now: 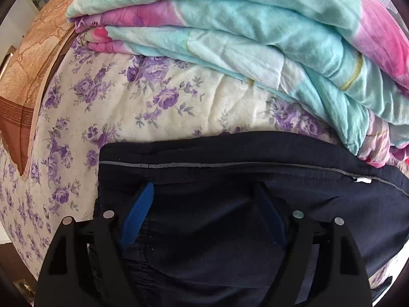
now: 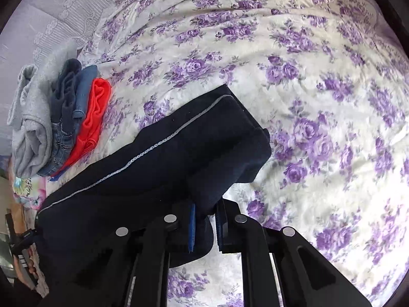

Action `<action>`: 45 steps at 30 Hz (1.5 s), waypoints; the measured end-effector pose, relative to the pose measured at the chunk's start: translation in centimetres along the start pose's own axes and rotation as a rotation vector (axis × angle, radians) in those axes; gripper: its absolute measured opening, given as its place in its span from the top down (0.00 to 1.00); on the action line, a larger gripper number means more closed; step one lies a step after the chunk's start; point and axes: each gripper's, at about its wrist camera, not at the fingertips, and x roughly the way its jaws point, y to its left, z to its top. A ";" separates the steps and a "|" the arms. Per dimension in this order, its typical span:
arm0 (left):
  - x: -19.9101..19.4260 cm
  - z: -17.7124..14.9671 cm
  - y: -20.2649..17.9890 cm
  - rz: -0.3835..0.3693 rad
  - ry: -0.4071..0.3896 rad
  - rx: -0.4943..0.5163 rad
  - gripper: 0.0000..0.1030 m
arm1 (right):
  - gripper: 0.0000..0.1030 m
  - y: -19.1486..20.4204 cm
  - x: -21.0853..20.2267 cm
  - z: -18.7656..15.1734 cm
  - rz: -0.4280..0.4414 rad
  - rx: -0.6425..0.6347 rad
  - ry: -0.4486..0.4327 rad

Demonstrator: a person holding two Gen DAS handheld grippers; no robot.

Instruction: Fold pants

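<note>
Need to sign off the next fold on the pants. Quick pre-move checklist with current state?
1. Right hand-held gripper gripping the pants: ok, fingers closed on a fold of fabric.
2. Left hand-held gripper gripping the pants: not ok, fingers spread wide over the fabric.
3. Pants already folded over: ok, doubled layers show at the far end.
4. Bedspread beyond the pants bare for laying down: ok in the right wrist view.
5. Clothes pile apart from the pants: ok, a gap shows.
6. Folded quilt apart from the pants: cannot tell, edges look close.
</note>
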 end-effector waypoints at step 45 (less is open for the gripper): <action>-4.3 -0.7 3.9 -0.330 0.082 0.722 0.86 | 0.26 32.8 -3.9 -10.4 0.319 -1.130 -0.067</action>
